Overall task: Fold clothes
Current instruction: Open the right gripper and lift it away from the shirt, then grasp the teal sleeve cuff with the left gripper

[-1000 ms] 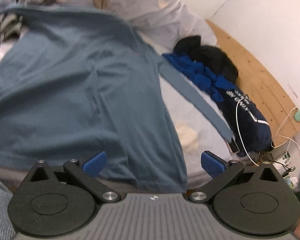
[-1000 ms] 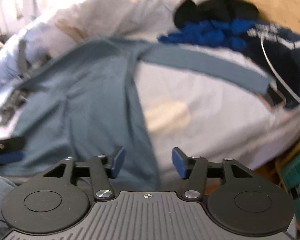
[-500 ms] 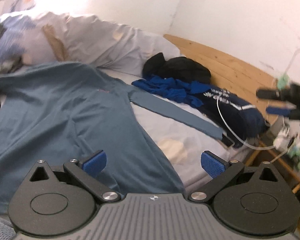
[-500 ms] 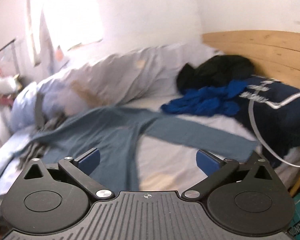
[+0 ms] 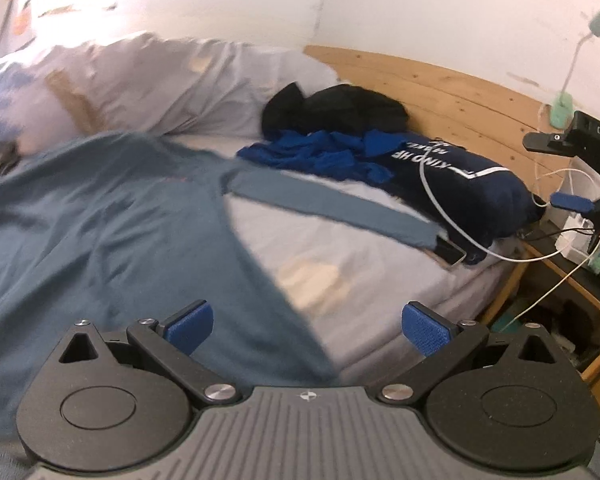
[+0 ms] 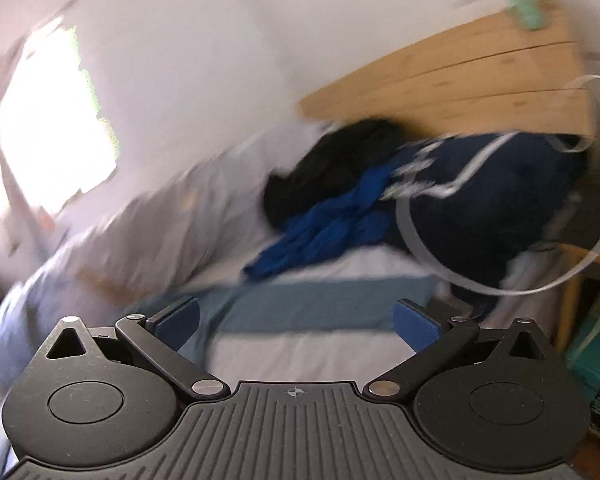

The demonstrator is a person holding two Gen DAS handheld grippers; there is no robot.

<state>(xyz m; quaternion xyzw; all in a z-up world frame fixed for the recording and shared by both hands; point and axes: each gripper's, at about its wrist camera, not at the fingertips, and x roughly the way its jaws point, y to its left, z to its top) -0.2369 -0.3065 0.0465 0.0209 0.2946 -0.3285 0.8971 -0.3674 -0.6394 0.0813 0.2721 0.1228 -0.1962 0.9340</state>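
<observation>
A blue-grey long-sleeved shirt [image 5: 112, 232] lies spread flat on the bed, one sleeve [image 5: 332, 208] stretched out to the right. My left gripper [image 5: 306, 326] is open and empty, held above the shirt's lower hem. My right gripper [image 6: 296, 324] is open and empty, above the sleeve [image 6: 320, 300]; it also shows at the right edge of the left wrist view [image 5: 572, 176], beside the bed. The right wrist view is blurred.
A pile of clothes sits at the head of the bed: a black garment [image 5: 336, 108], a bright blue one [image 5: 320, 156] and a navy jacket [image 5: 460, 184]. A white cable [image 5: 480, 248] runs to a phone [image 5: 448, 254]. Pillows [image 5: 140, 80], wooden headboard [image 5: 440, 88] and a bedside table [image 5: 572, 276] surround it.
Both grippers have lifted and tilted up from the shirt. The right gripper's jaws have opened wider and it has swung right towards the sleeve end and clothes pile.
</observation>
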